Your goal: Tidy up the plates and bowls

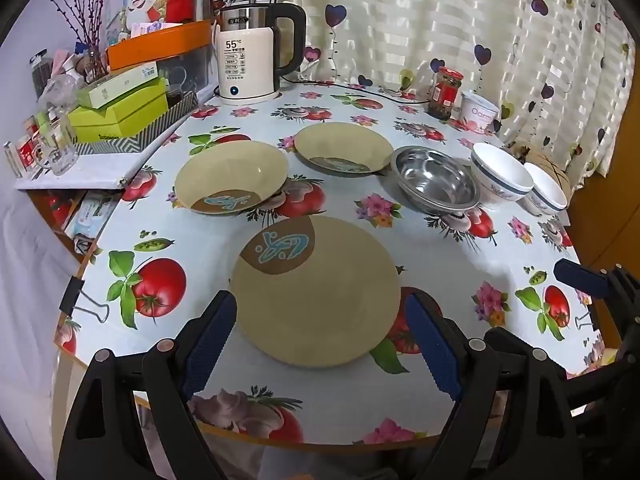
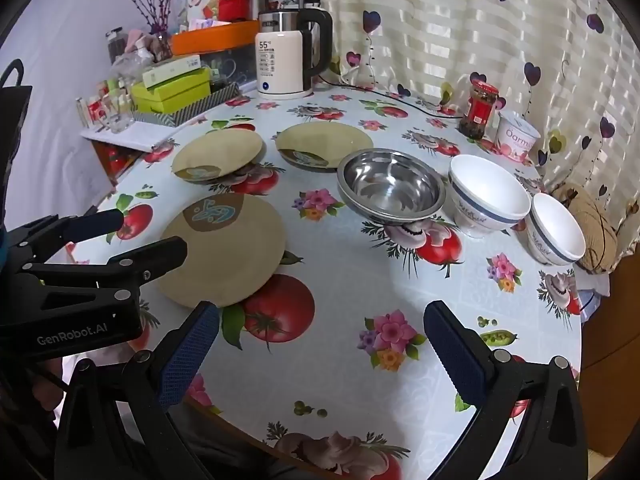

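Observation:
Three tan plates with a brown and blue patch lie on the table: a near one, a left one and a far one. A steel bowl and two white bowls with a blue band stand to the right. My left gripper is open and empty, its fingers on either side of the near plate's front. My right gripper is open and empty above bare tablecloth.
A white kettle, a red sauce jar and a yogurt tub stand at the back by the curtain. Boxes and glasses crowd a shelf on the left. The table's front edge is close.

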Available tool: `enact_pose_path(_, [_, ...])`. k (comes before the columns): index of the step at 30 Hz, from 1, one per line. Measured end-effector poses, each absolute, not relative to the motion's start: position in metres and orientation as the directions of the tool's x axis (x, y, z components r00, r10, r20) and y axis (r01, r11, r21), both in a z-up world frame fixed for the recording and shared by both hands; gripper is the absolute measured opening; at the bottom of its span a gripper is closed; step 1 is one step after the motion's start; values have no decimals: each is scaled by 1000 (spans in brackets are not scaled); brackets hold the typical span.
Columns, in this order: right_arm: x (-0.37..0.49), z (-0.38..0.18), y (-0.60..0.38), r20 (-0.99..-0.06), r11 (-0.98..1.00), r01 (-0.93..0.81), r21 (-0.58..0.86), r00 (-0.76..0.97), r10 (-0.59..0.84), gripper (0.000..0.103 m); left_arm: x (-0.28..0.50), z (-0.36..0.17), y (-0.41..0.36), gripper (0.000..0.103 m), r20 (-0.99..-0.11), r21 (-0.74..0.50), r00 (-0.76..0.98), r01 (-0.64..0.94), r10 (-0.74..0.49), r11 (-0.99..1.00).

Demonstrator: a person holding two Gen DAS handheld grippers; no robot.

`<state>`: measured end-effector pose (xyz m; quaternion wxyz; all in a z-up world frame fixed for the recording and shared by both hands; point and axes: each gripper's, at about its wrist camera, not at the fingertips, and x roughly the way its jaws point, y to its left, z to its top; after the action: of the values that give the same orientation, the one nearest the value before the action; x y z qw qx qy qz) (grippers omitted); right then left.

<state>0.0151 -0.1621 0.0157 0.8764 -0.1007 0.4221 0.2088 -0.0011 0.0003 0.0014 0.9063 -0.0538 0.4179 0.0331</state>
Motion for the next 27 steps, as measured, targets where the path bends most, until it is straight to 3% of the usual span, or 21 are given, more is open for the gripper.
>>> enact_pose_path(27, [12,15,-161,-779,891,-453,-14,563,274,103,-12,1,1,87,-759,-49,650,-120,41,992])
